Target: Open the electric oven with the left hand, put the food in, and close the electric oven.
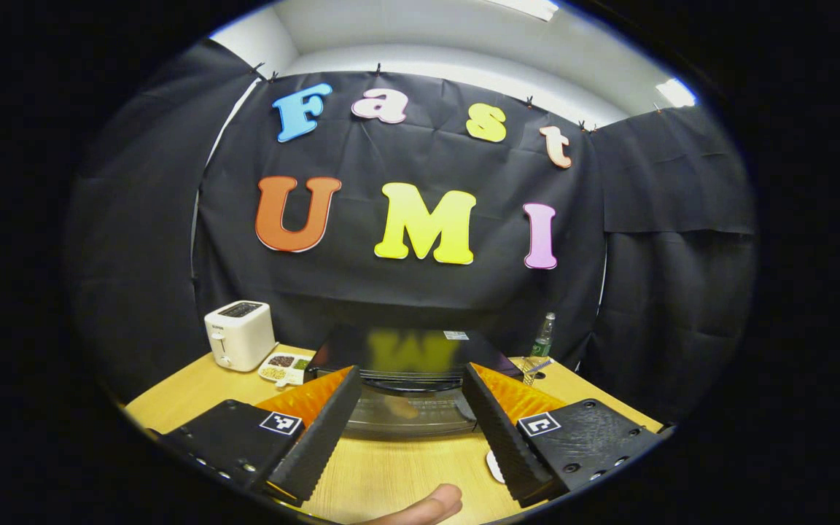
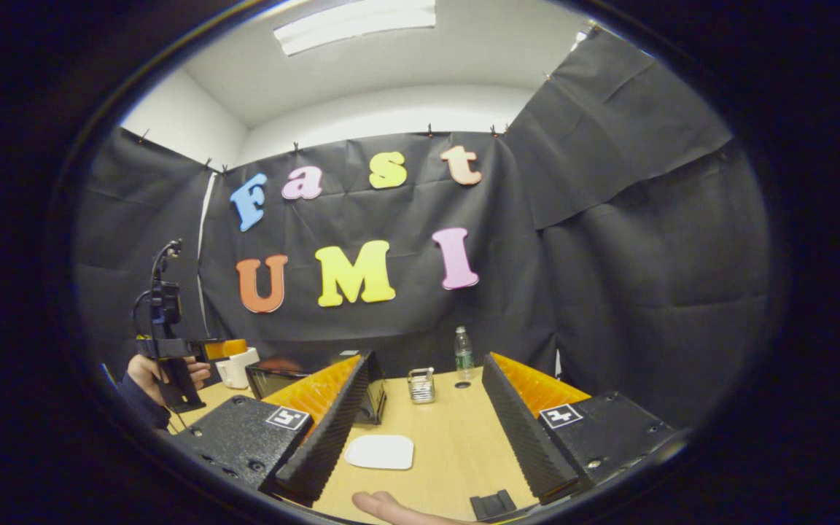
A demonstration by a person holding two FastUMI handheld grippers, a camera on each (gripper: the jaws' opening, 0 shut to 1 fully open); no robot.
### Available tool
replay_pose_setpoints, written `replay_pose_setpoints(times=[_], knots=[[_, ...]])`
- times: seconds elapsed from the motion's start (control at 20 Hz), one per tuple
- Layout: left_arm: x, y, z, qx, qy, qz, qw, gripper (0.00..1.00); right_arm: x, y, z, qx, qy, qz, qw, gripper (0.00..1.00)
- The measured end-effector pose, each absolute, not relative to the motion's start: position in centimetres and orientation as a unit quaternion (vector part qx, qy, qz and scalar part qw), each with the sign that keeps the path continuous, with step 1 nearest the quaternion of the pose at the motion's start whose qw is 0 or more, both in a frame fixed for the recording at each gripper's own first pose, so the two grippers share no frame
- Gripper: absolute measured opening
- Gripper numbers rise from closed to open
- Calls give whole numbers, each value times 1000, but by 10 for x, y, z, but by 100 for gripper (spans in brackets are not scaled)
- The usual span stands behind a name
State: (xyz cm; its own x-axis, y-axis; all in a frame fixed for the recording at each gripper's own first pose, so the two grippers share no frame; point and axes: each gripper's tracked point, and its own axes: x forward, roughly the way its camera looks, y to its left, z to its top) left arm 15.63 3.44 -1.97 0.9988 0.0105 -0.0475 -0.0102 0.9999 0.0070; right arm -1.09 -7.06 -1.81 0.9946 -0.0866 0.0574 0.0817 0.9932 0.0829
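The black electric oven (image 1: 405,348) stands straight ahead of my left gripper (image 1: 411,368) on the wooden table. Its glass door (image 1: 405,417) with a bar handle (image 1: 409,383) along the top faces me. The left gripper's fingers stand open on either side of the handle, with nothing between them. In the right gripper view the oven (image 2: 278,379) is at the left, partly hidden behind a finger. A hand holds the left gripper (image 2: 227,348) beside it. My right gripper (image 2: 427,359) is open and empty above a flat white dish (image 2: 380,452).
A white toaster (image 1: 239,334) and a divided snack tray (image 1: 283,367) stand left of the oven. A bottle (image 2: 464,352), its cap (image 2: 462,384) and a small wire holder (image 2: 420,386) are at the table's back. A fingertip (image 1: 427,504) shows at the near edge.
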Motion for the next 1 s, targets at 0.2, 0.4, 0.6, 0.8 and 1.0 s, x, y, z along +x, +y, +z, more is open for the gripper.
replay_pose_setpoints(times=[0.2, 0.4, 0.6, 0.8, 1.0], knots=[[108, 22, -13, 12, 18, 7, 1000, 92, -22, -75, -21, 48, -25, -47, 997, 99], [60, 22, -6, 37, -4, 31, 999, 92, -26, -80, -21, 44, -23, -51, 997, 96], [26, 12, -17, 26, -16, 25, 999, 92, -24, -78, -29, 52, -14, -46, 997, 96], [4, 19, -21, 65, -14, 41, 997, 92, -22, -77, -32, 55, -18, -41, 997, 96], [-5, 10, -23, 57, -16, 37, 998, 92, -13, -70, -33, 42, -16, -38, 998, 99]])
